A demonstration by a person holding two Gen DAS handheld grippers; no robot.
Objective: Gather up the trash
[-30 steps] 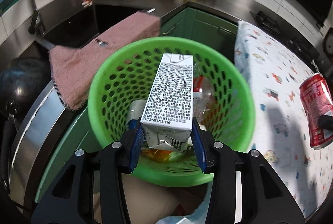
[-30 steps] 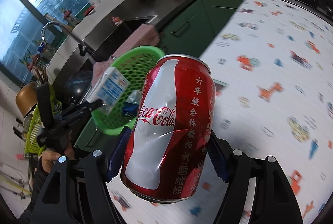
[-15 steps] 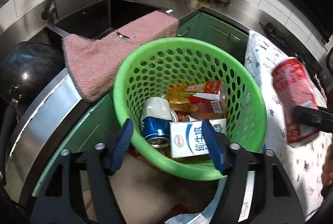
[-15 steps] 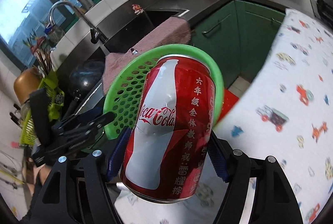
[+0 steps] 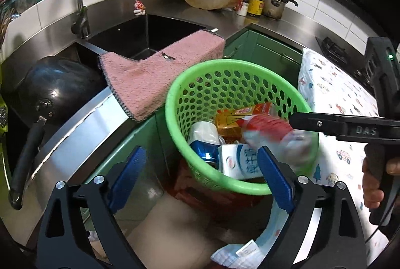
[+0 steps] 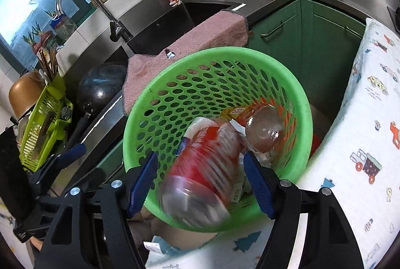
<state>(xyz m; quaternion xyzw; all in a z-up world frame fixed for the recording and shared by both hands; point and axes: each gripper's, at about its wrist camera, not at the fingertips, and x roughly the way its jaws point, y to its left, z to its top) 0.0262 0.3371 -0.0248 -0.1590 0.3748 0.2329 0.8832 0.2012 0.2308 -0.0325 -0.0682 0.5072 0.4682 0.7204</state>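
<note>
A green perforated basket holds a white milk carton, a blue can and a yellow-red carton. My left gripper hovers at the basket's near rim, its jaws opening, with nothing between them. My right gripper is above the basket, and one of its black fingers reaches in from the right in the left wrist view. The red cola can is blurred and tilted between the right pads, clear of both, dropping into the basket.
A pink towel hangs over the sink's edge, behind the basket. A black wok lies to the left. The printed tablecloth borders the basket on the right. Green cabinet doors stand behind. A person's hand grips the right handle.
The left jaws let the milk carton fall into the basket, then spread wider and drew back. The right gripper carried the cola can over the basket, where the can has left its pads.
</note>
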